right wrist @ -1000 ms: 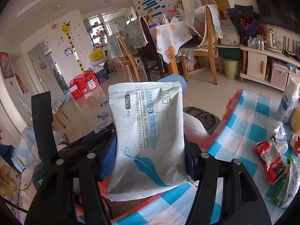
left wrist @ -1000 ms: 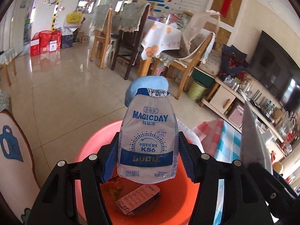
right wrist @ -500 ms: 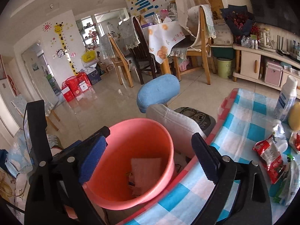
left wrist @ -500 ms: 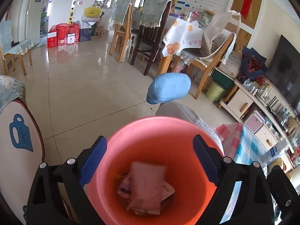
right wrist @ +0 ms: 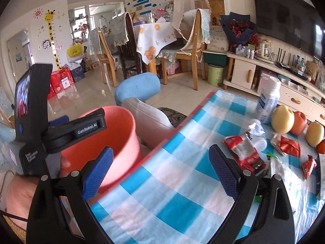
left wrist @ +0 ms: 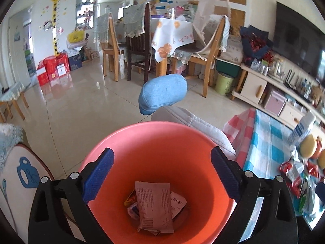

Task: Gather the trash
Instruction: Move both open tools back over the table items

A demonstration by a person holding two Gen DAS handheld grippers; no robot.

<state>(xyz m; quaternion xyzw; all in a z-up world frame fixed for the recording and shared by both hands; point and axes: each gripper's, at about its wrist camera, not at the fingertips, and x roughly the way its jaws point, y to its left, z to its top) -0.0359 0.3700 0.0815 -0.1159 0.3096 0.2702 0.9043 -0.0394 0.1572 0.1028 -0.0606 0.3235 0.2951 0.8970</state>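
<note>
Both sets of jaws just swung wide open, nothing between them; left gripper [left wrist: 161, 174] over the pink bucket [left wrist: 121, 142], its body reads "GenRobot.AI"; right gripper [right wrist: 159, 171] over the bench [right wrist: 182, 183].

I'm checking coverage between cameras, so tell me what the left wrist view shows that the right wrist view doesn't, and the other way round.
Only the left wrist view looks down into the pink bucket, showing the wrappers lying at its bottom. Only the right wrist view shows the left tool's body from outside and the spray bottle standing whole behind the fruit. Both show the bucket, the blue checked tablecloth, the red wrappers on it, and an open, empty tool.
</note>
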